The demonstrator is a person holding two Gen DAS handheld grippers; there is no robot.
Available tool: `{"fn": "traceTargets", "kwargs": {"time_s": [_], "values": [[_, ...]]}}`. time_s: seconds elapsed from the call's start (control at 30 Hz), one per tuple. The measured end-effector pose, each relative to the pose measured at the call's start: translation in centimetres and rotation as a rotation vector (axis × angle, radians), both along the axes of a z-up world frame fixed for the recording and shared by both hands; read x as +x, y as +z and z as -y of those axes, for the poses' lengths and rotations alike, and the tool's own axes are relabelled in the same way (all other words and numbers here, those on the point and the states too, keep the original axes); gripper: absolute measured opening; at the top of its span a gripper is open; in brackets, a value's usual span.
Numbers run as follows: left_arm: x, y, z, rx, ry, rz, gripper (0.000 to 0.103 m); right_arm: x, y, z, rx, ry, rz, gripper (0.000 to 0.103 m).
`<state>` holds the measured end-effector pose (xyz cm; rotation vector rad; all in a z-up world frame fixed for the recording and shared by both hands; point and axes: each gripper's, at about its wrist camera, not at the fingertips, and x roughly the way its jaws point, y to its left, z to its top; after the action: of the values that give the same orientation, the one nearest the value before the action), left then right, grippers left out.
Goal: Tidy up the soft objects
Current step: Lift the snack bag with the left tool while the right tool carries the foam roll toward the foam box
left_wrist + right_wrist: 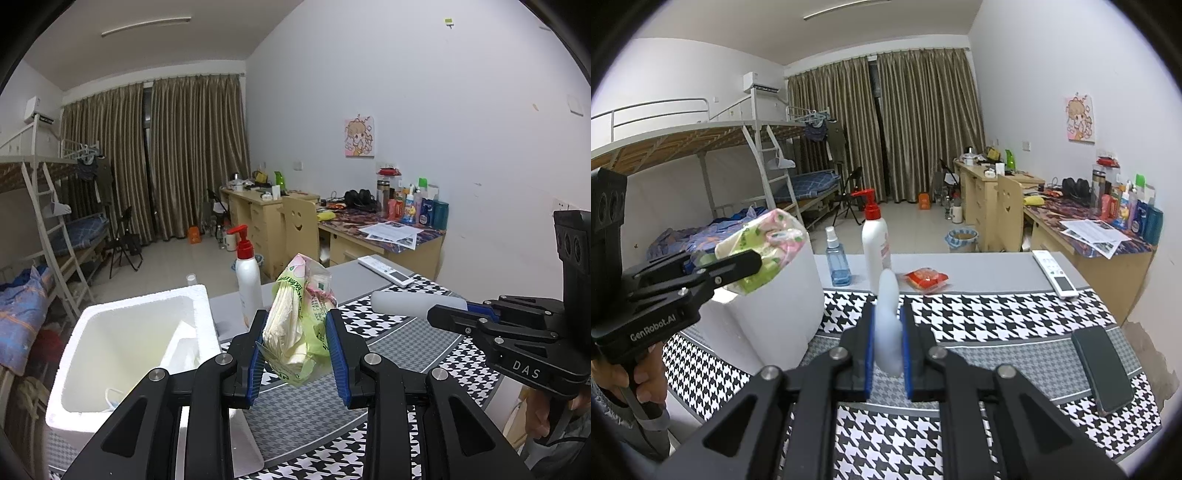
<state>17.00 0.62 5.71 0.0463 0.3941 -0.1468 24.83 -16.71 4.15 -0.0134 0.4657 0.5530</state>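
Note:
My left gripper [297, 350] is shut on a green and pink tissue pack [301, 314] and holds it above the table, just right of the white foam box [92, 317]. The pack also shows in the right wrist view [764, 243], over the box's [768, 317] top edge. My right gripper [888, 354] is shut on a pale white foam piece [888, 325] and holds it above the houndstooth cloth [979, 317]. In the left wrist view the foam piece [402, 302] sticks out left of the right gripper [443, 314]. The box holds white items [181, 343].
A white pump bottle [875, 240], a blue spray bottle [837, 262] and a red snack packet [926, 278] stand along the table's far edge. A white remote [1054, 273] and a black phone [1102, 369] lie to the right. A desk with clutter [1089, 225] stands beyond.

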Motion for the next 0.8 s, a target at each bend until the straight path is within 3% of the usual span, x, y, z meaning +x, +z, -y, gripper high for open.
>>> {"fn": "traceTargets", "kwargs": {"time_s": [0.8], "values": [[-0.8, 1.0, -1.8, -0.006, 0.062, 0.031, 0.033, -0.2, 1.4, -1.6, 0.021, 0.057, 0.040, 0.015]]}}
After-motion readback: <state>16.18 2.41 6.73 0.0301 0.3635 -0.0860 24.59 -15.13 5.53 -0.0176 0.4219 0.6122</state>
